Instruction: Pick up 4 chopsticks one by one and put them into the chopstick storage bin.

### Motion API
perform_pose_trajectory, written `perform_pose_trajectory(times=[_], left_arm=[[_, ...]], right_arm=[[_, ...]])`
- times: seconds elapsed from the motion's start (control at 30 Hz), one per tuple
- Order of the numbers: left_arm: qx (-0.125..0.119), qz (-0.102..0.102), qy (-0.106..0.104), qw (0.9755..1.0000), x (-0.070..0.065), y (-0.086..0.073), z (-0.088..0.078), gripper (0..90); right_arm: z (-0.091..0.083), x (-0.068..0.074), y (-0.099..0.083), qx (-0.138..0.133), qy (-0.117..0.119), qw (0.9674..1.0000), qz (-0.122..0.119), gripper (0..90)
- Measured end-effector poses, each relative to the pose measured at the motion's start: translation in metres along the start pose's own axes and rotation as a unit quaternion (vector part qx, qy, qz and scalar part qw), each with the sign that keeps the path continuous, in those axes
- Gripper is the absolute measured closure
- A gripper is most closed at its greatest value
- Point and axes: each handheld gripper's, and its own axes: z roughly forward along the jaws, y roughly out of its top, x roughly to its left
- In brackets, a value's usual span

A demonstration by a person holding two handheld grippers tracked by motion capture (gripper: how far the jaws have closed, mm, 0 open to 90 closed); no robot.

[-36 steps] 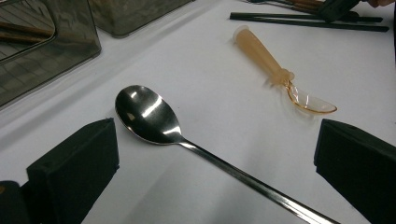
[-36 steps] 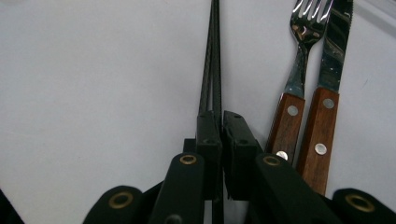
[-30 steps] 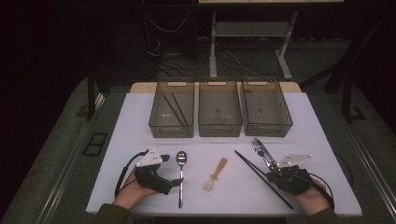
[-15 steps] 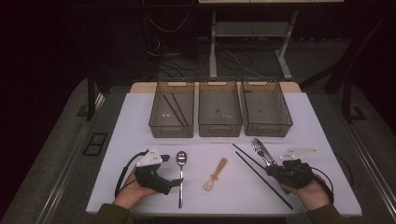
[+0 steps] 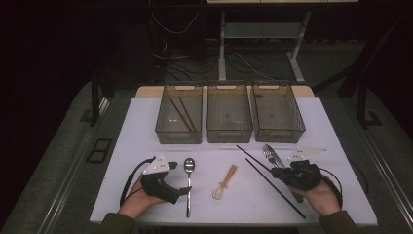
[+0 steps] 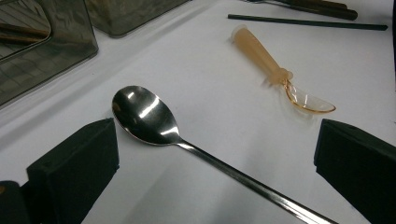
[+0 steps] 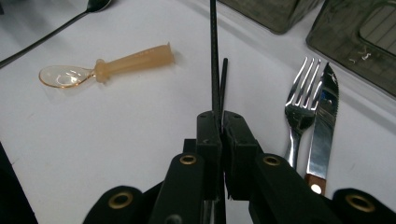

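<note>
**Right tongs clamped on chopstick**

The right tongs (image 7: 219, 123) are closed on one black chopstick (image 7: 214, 56); the second chopstick (image 7: 223, 81) lies just beside it, possibly touching. The fork (image 7: 299, 100) and knife (image 7: 324, 116) rest right of the jaws on the surface (image 7: 116, 140). The left tongs (image 6: 215, 154) stand open astride the steel spoon (image 6: 144, 114).

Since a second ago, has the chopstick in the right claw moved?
Yes. The chopstick, clamped in the right claw, has shifted away from the person, its far tip closer to the middle bin.
</note>
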Motion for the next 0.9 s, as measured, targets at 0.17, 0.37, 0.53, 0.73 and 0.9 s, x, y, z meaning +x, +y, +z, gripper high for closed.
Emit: perform_pose_trajectory(times=[0.17, 0.37, 0.53, 0.73, 0.9], left_arm=[[-0.001, -0.001, -0.001, 1.0000, 0.000, 0.000, 0.000, 0.0], [-0.001, 0.000, -0.002, 1.0000, 0.000, 0.000, -0.001, 0.0], [-0.007, -0.006, -0.002, 1.0000, 0.000, 0.000, 0.000, 0.0], [-0.006, -0.003, -0.003, 1.0000, 0.000, 0.000, -0.001, 0.0], [-0.006, -0.003, -0.003, 1.0000, 0.000, 0.000, 0.000, 0.0]], right_arm=[[0.002, 0.001, 0.008, -0.012, 0.009, 0.9999, 0.001, 86.0], [0.005, 0.003, 0.026, -0.027, 0.016, 0.9995, -0.002, 86.0], [0.013, 0.006, 0.038, -0.029, 0.023, 0.9993, -0.001, 86.0], [0.021, 0.007, 0.052, -0.035, 0.025, 0.9991, -0.003, 85.9], [0.030, 0.010, 0.062, -0.038, 0.029, 0.9988, -0.002, 86.0]])
